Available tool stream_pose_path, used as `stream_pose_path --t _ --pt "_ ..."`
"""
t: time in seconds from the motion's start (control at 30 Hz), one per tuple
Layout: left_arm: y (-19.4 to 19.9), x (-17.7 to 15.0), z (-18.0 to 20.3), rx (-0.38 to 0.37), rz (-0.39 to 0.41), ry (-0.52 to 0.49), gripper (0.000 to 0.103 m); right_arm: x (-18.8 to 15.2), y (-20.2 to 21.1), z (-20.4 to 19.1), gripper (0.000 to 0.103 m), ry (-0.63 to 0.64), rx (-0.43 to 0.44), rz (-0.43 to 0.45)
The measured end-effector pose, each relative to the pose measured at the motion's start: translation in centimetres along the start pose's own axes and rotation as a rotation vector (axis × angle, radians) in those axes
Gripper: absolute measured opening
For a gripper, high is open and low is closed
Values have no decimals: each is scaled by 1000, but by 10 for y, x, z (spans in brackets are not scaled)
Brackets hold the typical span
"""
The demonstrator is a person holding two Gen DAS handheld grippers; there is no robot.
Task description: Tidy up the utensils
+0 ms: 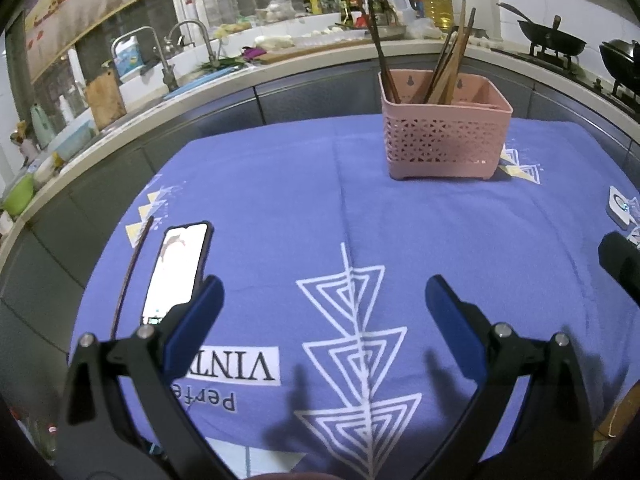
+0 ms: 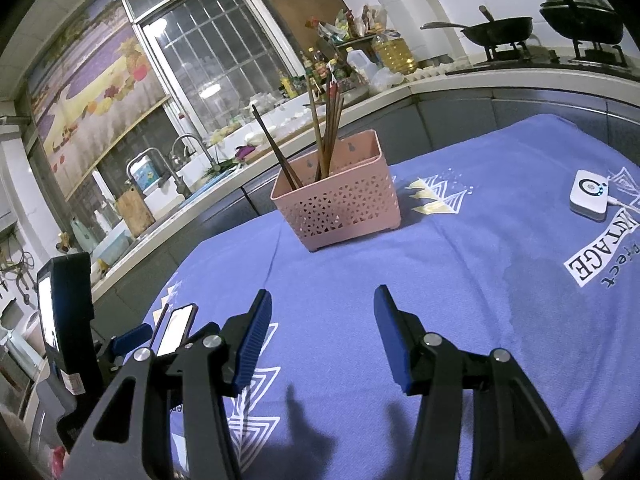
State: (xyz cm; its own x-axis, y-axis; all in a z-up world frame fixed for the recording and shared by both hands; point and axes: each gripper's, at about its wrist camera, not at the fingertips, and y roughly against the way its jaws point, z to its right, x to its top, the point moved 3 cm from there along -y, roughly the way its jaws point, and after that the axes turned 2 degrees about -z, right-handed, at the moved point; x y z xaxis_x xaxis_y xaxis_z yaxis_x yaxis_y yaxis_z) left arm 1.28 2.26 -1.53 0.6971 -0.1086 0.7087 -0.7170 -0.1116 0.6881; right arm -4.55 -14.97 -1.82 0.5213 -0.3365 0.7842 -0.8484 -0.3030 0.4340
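Cloth writing: the blue cloth (image 1: 440,240) covering the surface (image 2: 500,300) is showing "VINTAGE" in a white box, read whole from the right wrist view as "NTAGE" with "Perfect" beside it; from the left wrist view it is lying upside down.
Basket: a pink perforated basket (image 1: 446,142) is standing upright toward the far side of the cloth.
Basket contents: brown chopsticks (image 1: 448,68) are leaning in it, a few in the left part, a bigger bunch further right.
Loose utensil: one dark chopstick (image 1: 130,276) is lying flat on the cloth's left edge, just beside a phone (image 1: 178,272) with a lit screen.
White device: a small white box (image 2: 589,195) with a cable is sitting at the cloth's right.
Left gripper (image 1: 324,300): hanging over the cloth with jaws spread wide, nothing between them.
Right gripper (image 2: 320,320): jaws standing apart, holding nothing.
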Motion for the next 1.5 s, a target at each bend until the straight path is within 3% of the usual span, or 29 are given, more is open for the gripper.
stream_pose_path --t 0.23,0.67,1.5 --pt "5 2 1 -28 11 2 97 -3 8 -1 54 -2 -1 11" --pt "37 8 -5 -93 125 22 97 3 28 -12 54 12 -28 58" --pt "49 7 -10 -112 153 32 97 10 27 -27 54 39 -29 62"
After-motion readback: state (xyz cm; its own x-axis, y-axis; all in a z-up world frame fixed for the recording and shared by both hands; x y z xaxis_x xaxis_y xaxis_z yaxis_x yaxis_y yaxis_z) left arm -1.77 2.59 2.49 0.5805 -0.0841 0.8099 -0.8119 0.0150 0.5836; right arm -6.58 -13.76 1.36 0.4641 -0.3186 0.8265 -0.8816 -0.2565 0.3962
